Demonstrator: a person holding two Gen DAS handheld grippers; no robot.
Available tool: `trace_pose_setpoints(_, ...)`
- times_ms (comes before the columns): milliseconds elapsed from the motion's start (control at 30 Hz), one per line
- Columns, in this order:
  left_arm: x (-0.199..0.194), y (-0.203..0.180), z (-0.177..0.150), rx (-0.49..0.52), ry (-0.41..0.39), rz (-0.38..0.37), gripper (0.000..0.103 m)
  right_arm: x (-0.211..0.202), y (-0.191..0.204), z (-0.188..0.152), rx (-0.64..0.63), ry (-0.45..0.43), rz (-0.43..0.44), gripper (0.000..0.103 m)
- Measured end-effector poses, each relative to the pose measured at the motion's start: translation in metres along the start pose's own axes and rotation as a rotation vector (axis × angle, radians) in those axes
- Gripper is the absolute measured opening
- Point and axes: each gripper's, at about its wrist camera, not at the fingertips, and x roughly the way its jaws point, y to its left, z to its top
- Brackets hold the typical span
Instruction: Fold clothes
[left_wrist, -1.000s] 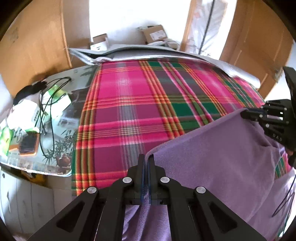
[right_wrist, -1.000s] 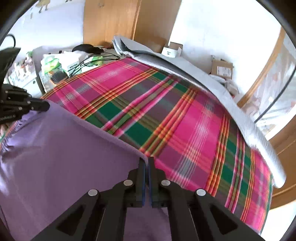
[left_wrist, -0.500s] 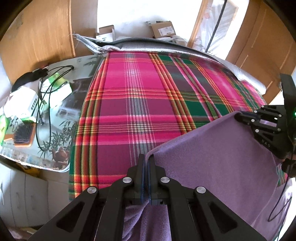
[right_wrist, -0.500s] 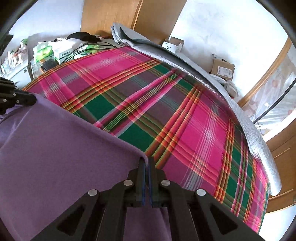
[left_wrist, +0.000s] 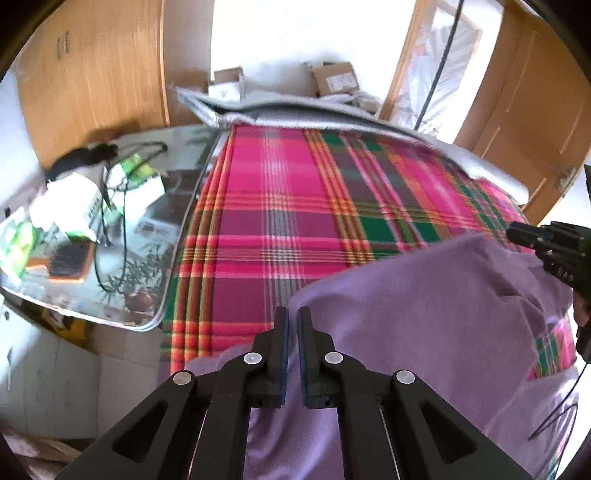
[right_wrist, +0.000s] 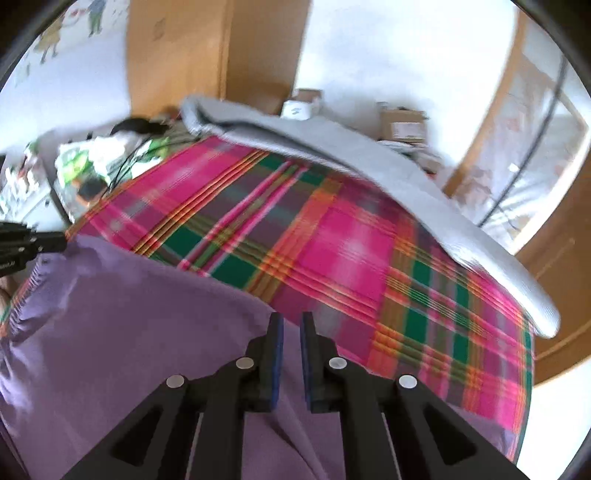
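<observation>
Fingers (left_wrist: 283, 332) of both hands, just opening to narrow gaps, release the purple garment (left_wrist: 424, 314); its folded edge lies directly beneath, crosswise on the plaid bed (left_wrist: 277, 221).

A bed covered by a pink, green and orange plaid blanket (left_wrist: 280, 221) is seen. A soft purple garment (left_wrist: 424, 314) is spread over its near part. Along the far edge a grey quilted pad (right_wrist: 369, 173) is laid. Beside the bed, a glass-topped tabletop (left_wrist: 147, 280) is cluttered with boxes, cables and a hairbrush (left_wrist: 68, 262).
</observation>
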Motion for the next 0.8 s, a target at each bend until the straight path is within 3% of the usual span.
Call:
trace_pose_setpoints(133, -0.024, -0.015, -0.007, 0.016, -0.034, 0.004, 0.006, -0.041, -0.034, -0.033, 0.138, -0.018, 0.037, 0.008)
trace_pose_setpoints(200, -0.030, -0.027, -0.015, 0.029, -0.021, -0.051, 0.006, -0.059, -0.040, -0.057, 0.164, -0.021, 0.106, 0.008)
trace_pose_setpoints(433, -0.035, -0.095, -0.054, 0.111, 0.050, -0.233, 0.006, -0.051, 0.003, -0.120, 0.112, 0.131, 0.301, 0.008)
trace_pose_setpoints(567, -0.035, -0.129, -0.076, 0.149, 0.090, -0.335, 0.006, -0.034, 0.028, -0.126, 0.099, 0.153, 0.372, 0.009)
trace_pose_setpoints(800, -0.016, -0.149, -0.094, 0.117, 0.156, -0.368, 0.006, -0.016, 0.050, -0.127, 0.105, 0.182, 0.485, 0.024)
